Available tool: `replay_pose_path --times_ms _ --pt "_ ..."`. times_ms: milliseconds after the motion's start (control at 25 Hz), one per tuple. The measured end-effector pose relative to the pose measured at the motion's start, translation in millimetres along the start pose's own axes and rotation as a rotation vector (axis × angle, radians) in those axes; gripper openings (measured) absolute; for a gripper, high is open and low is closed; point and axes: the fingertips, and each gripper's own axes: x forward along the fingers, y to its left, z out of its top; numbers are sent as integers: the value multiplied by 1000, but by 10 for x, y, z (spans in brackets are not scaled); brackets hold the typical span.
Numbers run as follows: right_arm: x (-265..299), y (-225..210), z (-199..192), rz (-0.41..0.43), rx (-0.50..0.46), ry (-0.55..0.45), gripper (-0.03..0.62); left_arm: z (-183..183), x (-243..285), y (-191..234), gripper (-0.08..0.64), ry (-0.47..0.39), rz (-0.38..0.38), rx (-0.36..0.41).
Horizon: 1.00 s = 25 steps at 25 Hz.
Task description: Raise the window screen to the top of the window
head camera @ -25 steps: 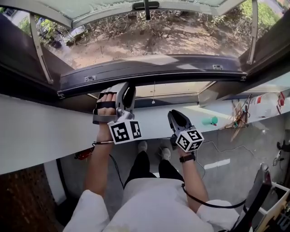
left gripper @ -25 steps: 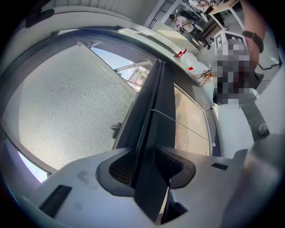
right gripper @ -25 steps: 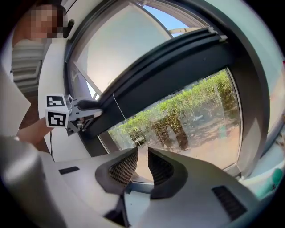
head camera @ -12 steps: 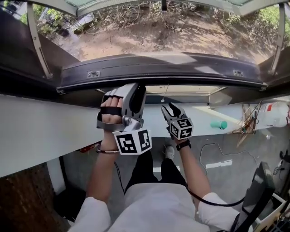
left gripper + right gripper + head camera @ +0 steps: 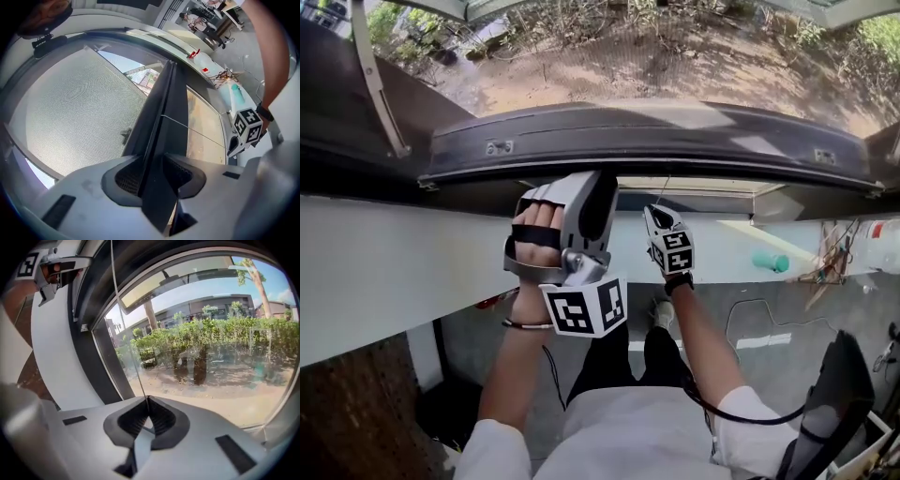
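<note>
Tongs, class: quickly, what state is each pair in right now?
Left tongs: closed on the screen bar.
Right tongs: just closed on the thin cord.

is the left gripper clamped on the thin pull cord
No, the left gripper is shut on the dark screen bar.

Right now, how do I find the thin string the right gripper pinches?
Find the wide dark bar along the bottom of the mesh window screen. From its middle a thin pale cord drops into the shut right gripper. It is hair-thin, unlike the thick bar.
</note>
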Motion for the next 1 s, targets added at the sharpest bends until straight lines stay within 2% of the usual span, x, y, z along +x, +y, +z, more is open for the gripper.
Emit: replay_pose_path --times_ms 80,280,640,840,1000 --pt "-64 67 -53 18 -17 -19 -10 -12 -1 -2 126 26 -10 26" --pt "-279 109 -200 -25 -69 -75 -11 -16 0 -11 121 42 2 57" --pt "-506 39 -379 -25 -96 -84 -11 -35 24 -12 121 102 62 91" --pt "-567 12 -385 -2 -116 -98 -9 -34 21 -25 121 117 54 100" --pt "-505 71 -420 8 -146 -92 -10 -36 28 -58 121 144 41 147"
